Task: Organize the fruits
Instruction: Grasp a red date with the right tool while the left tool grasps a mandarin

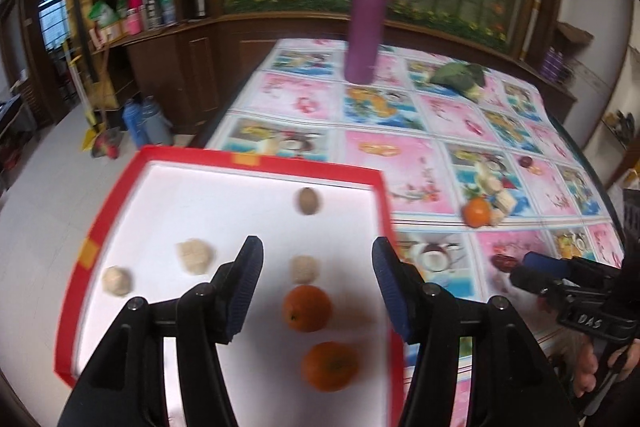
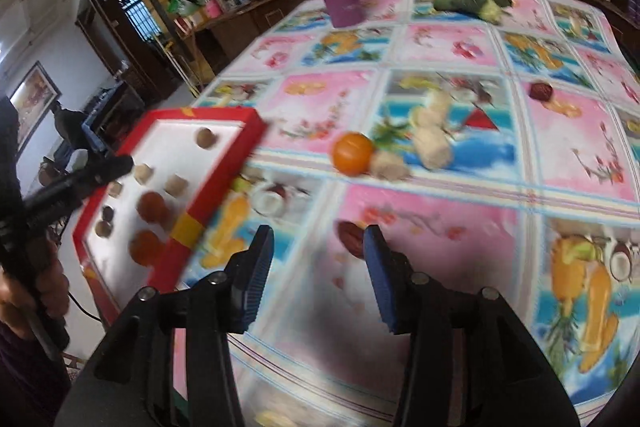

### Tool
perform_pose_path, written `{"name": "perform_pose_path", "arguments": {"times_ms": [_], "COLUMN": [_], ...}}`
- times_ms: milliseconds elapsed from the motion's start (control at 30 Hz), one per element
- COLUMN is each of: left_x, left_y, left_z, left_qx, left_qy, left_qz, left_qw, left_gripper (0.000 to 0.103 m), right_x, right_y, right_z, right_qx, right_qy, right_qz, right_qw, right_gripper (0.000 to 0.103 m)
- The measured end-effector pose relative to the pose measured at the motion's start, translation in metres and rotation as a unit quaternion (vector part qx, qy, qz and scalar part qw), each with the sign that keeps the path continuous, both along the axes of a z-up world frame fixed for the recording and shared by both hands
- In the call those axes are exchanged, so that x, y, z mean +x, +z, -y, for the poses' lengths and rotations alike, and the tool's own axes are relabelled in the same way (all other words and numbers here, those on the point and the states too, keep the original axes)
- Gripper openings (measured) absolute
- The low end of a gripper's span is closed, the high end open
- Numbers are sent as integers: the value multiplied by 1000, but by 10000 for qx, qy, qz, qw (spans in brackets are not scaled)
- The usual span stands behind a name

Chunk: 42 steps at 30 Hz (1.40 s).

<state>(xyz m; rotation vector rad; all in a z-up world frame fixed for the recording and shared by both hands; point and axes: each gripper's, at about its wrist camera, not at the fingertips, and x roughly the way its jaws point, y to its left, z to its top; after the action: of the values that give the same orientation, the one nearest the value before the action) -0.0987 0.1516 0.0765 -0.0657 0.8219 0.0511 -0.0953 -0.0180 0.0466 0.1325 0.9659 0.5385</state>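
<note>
- Glossy printed tablecloth (image 2: 432,39), smooth, plastic-looking sheen.
- Red tray (image 1: 224,157): cardboard-like rim, matt white paper-like floor, yellow tape patches.
- Oranges (image 1: 307,308): smooth, slightly glossy peel.
- Pale lumps (image 1: 195,255): rough, matt.
- Purple bottle (image 1: 366,27): smooth matt plastic.
- Gripper fingers (image 1: 248,287): black plastic, ribbed blue pads.
- Cabinets (image 1: 172,55): dark polished wood.

Only legible text: white letters, apparently "DAS", on the black body of the right gripper (image 1: 538,269), lower right of the left wrist view. Bottle labels upper left too blurred.
</note>
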Motion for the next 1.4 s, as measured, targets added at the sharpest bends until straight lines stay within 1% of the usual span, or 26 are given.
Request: {"name": "perform_pose_path", "arguments": {"times_ms": [167,333,367,433,500,533,600,733,867,1000,1067,1200,1400], "left_x": [11,16,18,23,31,35,44,60,70,76,80,89,100], "left_y": [-8,-13,-13,-15,-17,-19,-22,-27,-31,-37,-41,-48,-55], "left_z": [25,34,35,38,43,47,57,80,100,119,124,124,135], "left_qx": [56,54,59,74,106,123,139,117,43,45,132,103,28], "left_qy": [-234,-345,-367,-436,-568,-629,-799,-1119,-1343,-1587,-1613,-1615,-1754], "left_qz": [-188,-312,-332,-375,-438,-471,-523,-560,-590,-637,-678,-756,-828], "left_qw": [9995,9989,9988,9983,9974,9968,9953,9921,9892,9853,9845,9839,9810], "left_gripper": [57,57,57,57,57,57,57,57,57,57,57,57,56], "right_x": [4,12,12,10,8,9,10,14,24,27,28,30,36], "right_y": [-10,-15,-15,-16,-16,-17,-17,-15,-14,-13,-12,-10,-10], "right_z": [10,-2,-4,-7,-7,-4,2,17,40,49,50,57,68], "right_qx": [-132,-361,-424,-598,-850,-896,-736,-735,-449,-307,-313,-153,52], "right_qy": [49,122,124,104,34,-6,-47,-296,-709,-884,-926,-1072,-1281], "right_qz": [-25,73,155,274,419,448,389,427,257,175,171,160,43], "right_qw": [9999,9992,9989,9978,9955,9950,9965,9959,9961,9955,9951,9940,9917], "right_gripper": [49,49,48,39,19,19,19,19,19,19,19,19,19]}}
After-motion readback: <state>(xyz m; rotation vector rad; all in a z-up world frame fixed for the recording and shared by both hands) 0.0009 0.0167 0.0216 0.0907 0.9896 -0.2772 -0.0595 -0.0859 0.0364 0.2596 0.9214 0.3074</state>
